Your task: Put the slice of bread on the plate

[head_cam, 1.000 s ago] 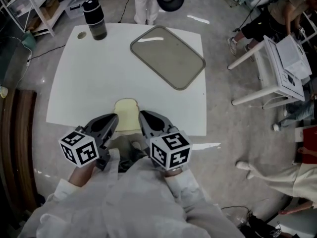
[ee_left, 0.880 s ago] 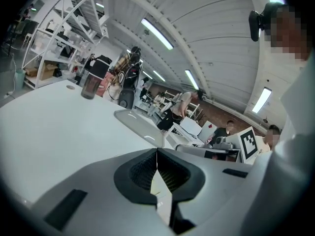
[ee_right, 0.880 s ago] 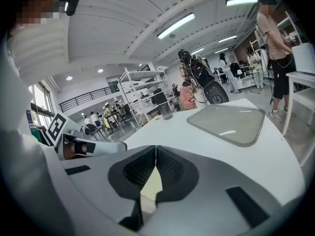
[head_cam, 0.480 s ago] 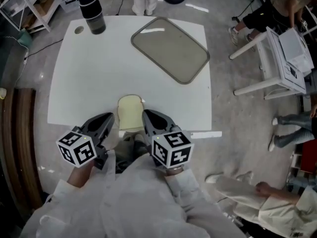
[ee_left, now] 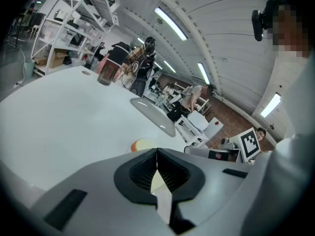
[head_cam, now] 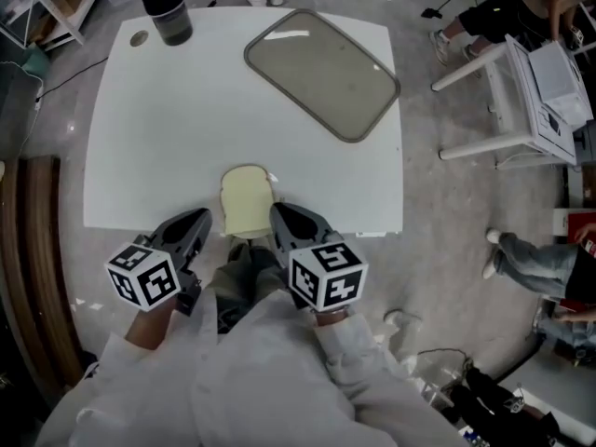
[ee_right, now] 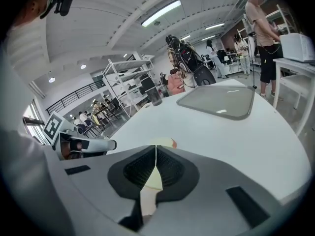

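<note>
My left claw (head_cam: 199, 220) and right claw (head_cam: 278, 212) sit closed and empty, flanking the bread slice (head_cam: 245, 200) at the worktop (head_cam: 168, 128) edge, presumably lined up to lift it.

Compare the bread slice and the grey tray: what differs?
The bread slice is small, pale yellow and round-topped; the grey tray is far larger, rectangular with rounded corners. The bread slice lies at the near edge of the white table; the grey tray sits far right, skewed. Both lie flat on it, apart.
</note>
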Motion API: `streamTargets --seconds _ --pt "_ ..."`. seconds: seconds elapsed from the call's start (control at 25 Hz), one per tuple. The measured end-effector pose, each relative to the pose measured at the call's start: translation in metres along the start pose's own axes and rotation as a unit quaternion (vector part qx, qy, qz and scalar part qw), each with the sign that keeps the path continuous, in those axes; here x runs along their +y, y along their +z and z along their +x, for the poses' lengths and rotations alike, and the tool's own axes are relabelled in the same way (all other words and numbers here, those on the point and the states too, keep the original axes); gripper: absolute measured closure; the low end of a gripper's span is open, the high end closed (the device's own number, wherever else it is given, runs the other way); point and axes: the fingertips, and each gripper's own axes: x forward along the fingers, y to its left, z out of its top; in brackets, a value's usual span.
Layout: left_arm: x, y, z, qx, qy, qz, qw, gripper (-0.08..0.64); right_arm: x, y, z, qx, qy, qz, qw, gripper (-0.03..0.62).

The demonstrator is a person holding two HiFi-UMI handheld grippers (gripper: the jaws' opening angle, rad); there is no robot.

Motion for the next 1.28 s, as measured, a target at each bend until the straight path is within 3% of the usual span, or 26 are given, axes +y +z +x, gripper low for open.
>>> streamTargets --seconds 0.44,0.64,0.84,0.96,1.08,1.28 --pt "0.026 -0.029 0.021 0.058 0.005 -0.026 0.9980 0.551 -0.033 -0.023 0.010 0.026 -0.015 0.035 0.999 0.577" --pt "0.039 -0.036 0.024 0.052 0.033 -0.027 0.9977 0.549 -0.038 -0.039 0.017 0.056 -0.004 0.040 0.998 0.575" --pt "0.042 -0.046 0.032 0.070 0.047 -0.030 0.9960 0.548 -0.052 -0.041 0.018 0.052 -0.032 0.038 0.997 0.571" --pt "0.050 -0.048 0.033 0.074 0.049 -0.042 0.9952 0.537 -0.054 -0.045 0.025 0.061 -0.036 0.045 0.996 0.506" --pt "0.055 -0.050 0.034 0.079 0.050 -0.057 0.9940 0.488 -0.057 -0.050 0.029 0.070 -0.043 0.050 0.995 0.505" --pt "0.058 -0.055 0.037 0.091 0.051 -0.076 0.9916 0.480 -0.065 -0.055 0.032 0.078 -0.055 0.059 0.994 0.505"
